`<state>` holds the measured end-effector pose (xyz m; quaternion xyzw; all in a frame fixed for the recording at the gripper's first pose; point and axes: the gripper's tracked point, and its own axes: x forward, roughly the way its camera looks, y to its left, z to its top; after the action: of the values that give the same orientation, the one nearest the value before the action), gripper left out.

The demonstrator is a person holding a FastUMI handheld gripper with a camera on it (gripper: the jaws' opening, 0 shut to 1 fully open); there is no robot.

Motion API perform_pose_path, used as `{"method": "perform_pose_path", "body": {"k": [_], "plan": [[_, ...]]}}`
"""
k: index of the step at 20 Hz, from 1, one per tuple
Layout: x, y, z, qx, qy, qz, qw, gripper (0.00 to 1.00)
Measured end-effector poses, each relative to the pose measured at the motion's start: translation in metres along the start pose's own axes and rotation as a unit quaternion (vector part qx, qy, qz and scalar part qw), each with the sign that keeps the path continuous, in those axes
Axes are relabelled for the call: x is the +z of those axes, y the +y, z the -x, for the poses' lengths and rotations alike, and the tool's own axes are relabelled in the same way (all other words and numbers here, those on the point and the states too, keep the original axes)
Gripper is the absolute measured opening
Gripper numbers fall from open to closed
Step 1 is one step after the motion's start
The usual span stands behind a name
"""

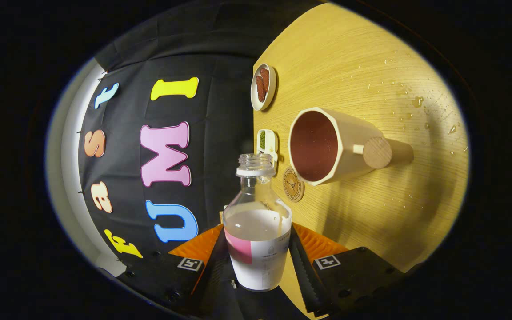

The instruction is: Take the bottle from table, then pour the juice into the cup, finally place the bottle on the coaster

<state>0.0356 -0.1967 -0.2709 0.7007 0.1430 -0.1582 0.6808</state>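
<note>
My gripper (pixel 257 249) is shut on a clear bottle (pixel 257 222) with a white and pink label, no cap, and pale liquid filling its lower part. The view is rolled sideways, so the bottle lies tilted over the wooden table (pixel 371 66). The bottle's open mouth (pixel 256 161) sits a little short of the cream cup (pixel 327 146), whose dark red inside faces me and which has a round wooden knob handle (pixel 377 152). A small round coaster (pixel 294 186) with a dark emblem lies on the table just beside the cup's rim, beyond the bottle's neck.
A small round dish (pixel 263 86) with reddish-brown pieces and a small rectangular dish (pixel 267 144) with something green stand at the table's far edge by the booth wall. Water droplets (pixel 418 101) are scattered over the tabletop past the cup.
</note>
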Motion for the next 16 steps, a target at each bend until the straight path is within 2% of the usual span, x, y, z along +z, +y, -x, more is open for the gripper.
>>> {"method": "perform_pose_path", "body": {"k": [16], "plan": [[0.0088, -0.0024, -0.0011, 0.003, -0.015, -0.092, 0.996, 0.76]]}}
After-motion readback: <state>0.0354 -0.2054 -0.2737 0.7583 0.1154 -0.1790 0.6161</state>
